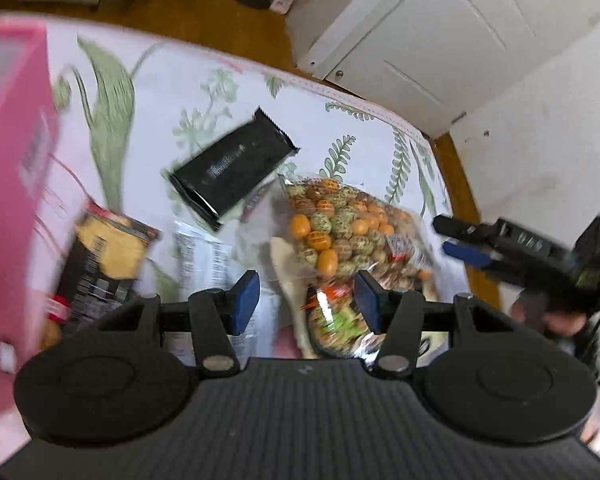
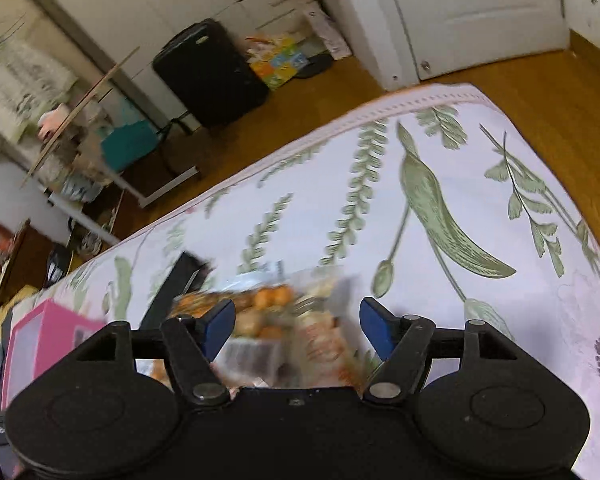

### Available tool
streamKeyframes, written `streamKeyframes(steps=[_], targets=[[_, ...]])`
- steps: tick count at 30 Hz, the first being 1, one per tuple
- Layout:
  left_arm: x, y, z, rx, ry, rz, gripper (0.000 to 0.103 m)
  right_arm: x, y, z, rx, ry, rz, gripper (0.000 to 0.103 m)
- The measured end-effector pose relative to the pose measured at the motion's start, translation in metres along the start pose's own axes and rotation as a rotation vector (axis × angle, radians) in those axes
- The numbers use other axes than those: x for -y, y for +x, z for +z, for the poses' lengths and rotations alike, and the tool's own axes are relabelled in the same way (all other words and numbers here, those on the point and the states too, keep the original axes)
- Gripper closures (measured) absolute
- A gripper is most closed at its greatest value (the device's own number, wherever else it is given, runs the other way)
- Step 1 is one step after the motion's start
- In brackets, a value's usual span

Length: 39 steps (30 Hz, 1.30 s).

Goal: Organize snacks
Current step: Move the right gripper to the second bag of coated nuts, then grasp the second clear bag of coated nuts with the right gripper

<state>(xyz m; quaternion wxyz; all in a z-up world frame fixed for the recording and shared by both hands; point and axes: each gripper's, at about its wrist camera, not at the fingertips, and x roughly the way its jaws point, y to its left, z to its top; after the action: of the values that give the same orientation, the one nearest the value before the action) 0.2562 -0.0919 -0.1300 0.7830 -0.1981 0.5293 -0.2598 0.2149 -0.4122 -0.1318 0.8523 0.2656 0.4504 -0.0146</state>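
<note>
1. Left hand-held gripper [image 1: 306, 300] is released, blue pads wide apart and grasping nothing, hovering over the snack pile.
2. Right under its jaws sits a shiny small snack packet [image 1: 336, 328] with orange and green print, partly hidden by the right pad.
3. Just beyond lies a clear bag of orange and speckled snack balls [image 1: 340, 228], flat on the floral tabletop [image 1: 160, 92].
4. A white printed wrapper [image 1: 204, 252] lies left of the bag, under the left pad.
5. Further left is a black and yellow snack box [image 1: 100, 264], tilted and blurred.
6. A pink box [image 1: 8, 184] fills the left edge, touching or overlapping the black and yellow box; can't tell which.
7. A black foil packet [image 1: 232, 172] lies diagonally beyond the bag, close to it.
8. Right hand-held gripper [image 2: 296, 322] is also released, pads spread and holding nothing; it hovers over the same bag of balls, which is badly blurred in the right wrist view.
9. In the left wrist view the right hand-held gripper shows at the tabletop's right edge, beside the bag.
10. Far off: wooden floor [image 2: 332, 88], black suitcase [image 2: 210, 72], white door [image 2: 480, 12].
</note>
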Motion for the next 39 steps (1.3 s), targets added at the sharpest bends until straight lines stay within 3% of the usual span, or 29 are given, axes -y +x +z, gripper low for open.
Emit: streamKeyframes(steps=[4,6,8,16,24,27,31,34,39], targets=[[0.000,0.025,-0.002,-0.002,-0.107,-0.009,0.052,0.013,0.015,0.001,-0.015,0.074,0.049,0.032],[0.003,0.027,-0.001,0.037,-0.099,0.002,0.052,0.012,0.017,-0.003,-0.014,0.070,0.075,0.038],[0.005,0.030,0.004,0.074,-0.076,0.011,0.052,0.007,0.015,-0.009,0.011,0.049,0.081,0.038],[0.009,0.032,-0.003,0.055,-0.036,0.043,0.052,-0.008,-0.006,-0.028,0.070,-0.097,0.064,0.063],[0.014,0.010,-0.016,0.080,0.060,0.116,0.050,-0.031,-0.040,-0.071,-0.079,-0.307,0.132,0.064],[0.019,-0.001,-0.023,0.061,0.093,0.141,0.049,-0.040,-0.046,-0.085,-0.168,-0.434,0.130,0.057],[0.026,-0.014,-0.036,0.065,0.104,0.141,0.047,-0.061,-0.057,-0.088,-0.078,-0.640,0.080,0.024],[0.029,-0.009,-0.040,0.026,0.072,0.109,0.047,-0.077,-0.045,-0.080,-0.076,-0.736,0.116,0.010],[0.025,0.011,-0.038,-0.044,-0.036,0.058,0.047,-0.101,-0.003,-0.072,-0.172,-0.929,0.131,0.009]])
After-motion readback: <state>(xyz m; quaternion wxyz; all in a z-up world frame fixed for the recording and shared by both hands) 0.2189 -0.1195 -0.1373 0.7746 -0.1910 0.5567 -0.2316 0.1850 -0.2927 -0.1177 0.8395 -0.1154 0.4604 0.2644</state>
